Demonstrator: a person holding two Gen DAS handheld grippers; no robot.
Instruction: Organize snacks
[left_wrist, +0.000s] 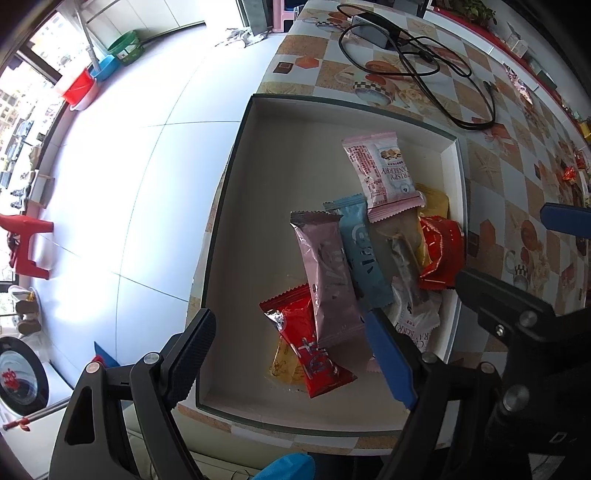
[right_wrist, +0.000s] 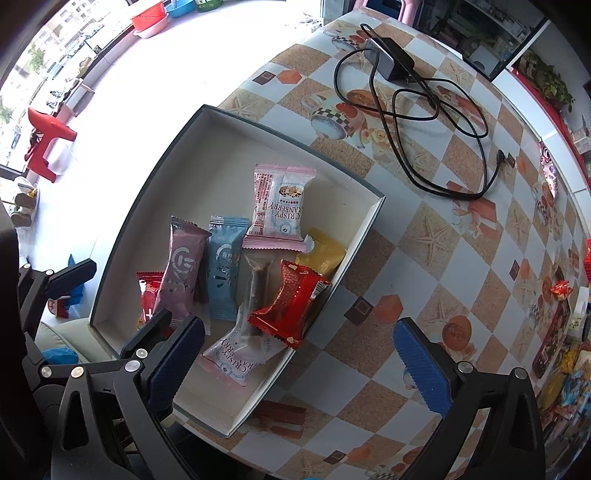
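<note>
Both hand-held grippers empty over the snack box

Right hand-held gripper (right_wrist: 299, 360) gapes over the red packet (right_wrist: 290, 304) in the box (right_wrist: 207, 122) on the desk (right_wrist: 443, 236); left one (left_wrist: 291, 354) open too. Next, I'd guess: fetch the loose snacks (right_wrist: 565, 354), half cut off at the desk's edge

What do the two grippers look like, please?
Both are matte black linkage frames with silver rivets. The left gripper has one black ribbed pad and one blue pad; the right gripper has blue ribbed pads with serrated edges. No cables or sleeves are visible.
</note>
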